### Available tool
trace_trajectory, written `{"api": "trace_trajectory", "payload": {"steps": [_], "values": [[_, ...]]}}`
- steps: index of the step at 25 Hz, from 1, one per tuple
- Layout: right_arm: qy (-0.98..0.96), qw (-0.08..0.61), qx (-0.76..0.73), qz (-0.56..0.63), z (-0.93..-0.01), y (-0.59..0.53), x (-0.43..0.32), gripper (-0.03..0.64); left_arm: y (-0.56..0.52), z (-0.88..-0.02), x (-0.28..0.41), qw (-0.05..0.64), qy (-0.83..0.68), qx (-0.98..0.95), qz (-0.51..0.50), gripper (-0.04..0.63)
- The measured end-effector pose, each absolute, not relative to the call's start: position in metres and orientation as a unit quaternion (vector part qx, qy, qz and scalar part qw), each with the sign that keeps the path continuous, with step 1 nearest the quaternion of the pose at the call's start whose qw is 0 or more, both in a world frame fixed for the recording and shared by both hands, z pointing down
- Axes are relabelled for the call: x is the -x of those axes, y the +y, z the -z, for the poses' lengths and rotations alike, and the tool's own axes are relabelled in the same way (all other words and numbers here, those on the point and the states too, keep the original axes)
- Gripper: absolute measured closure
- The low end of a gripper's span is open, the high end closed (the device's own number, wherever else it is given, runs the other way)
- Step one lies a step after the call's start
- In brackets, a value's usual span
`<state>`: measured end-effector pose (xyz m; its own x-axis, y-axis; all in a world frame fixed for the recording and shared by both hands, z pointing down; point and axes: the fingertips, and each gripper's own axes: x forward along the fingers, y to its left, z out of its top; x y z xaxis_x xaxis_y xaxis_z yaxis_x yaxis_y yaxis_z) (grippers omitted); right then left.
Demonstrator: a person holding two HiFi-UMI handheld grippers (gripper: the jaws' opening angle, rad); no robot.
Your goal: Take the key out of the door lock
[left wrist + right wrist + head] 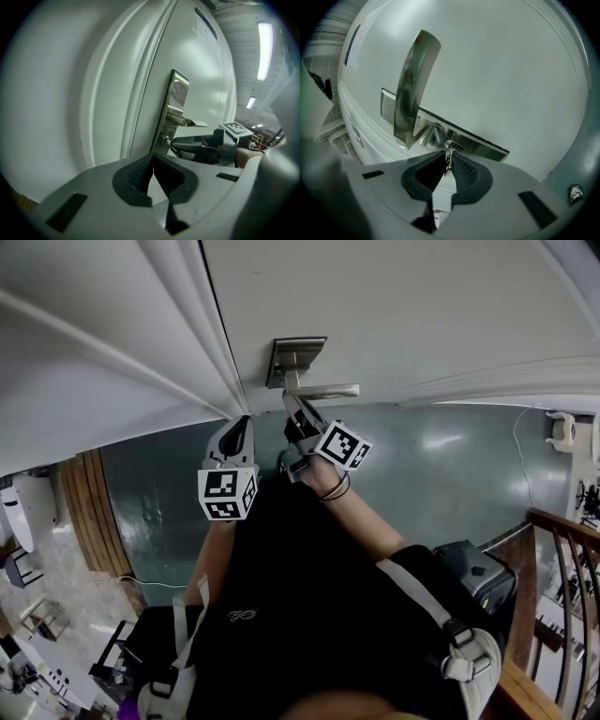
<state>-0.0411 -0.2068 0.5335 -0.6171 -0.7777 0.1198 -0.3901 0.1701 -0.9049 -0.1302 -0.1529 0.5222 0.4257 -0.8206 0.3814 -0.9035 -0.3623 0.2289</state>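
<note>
A white door (422,306) carries a brushed-metal lock plate (293,360) with a lever handle (328,390). In the right gripper view a small metal key (448,158) sticks out of the keyhole at the foot of the plate (473,140). My right gripper (447,163) is shut on it, its pads pinching the key's outer end. In the head view that gripper (292,409) reaches up under the handle. My left gripper (242,427) hangs near the door's edge, shut with its tips touching and nothing between them (153,158). It looks at the plate (177,101) and the key (165,139).
The door frame's mouldings (141,362) run left of the plate. Below lie a dark green floor (441,484), a black box (478,573), a wooden railing (553,559) at right and wooden boards (89,512) at left. The person's black-clad body fills the lower middle.
</note>
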Motion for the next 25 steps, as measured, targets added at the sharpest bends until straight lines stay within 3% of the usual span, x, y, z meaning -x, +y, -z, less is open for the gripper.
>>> {"api": "trace_trajectory", "payload": {"steps": [25], "values": [[0.719,0.215,0.393,0.532,-0.5373,-0.2067,0.04,0.574,-0.1476,-0.524,0.1292,0.206,-0.519,-0.824,-0.1,0.572]]}}
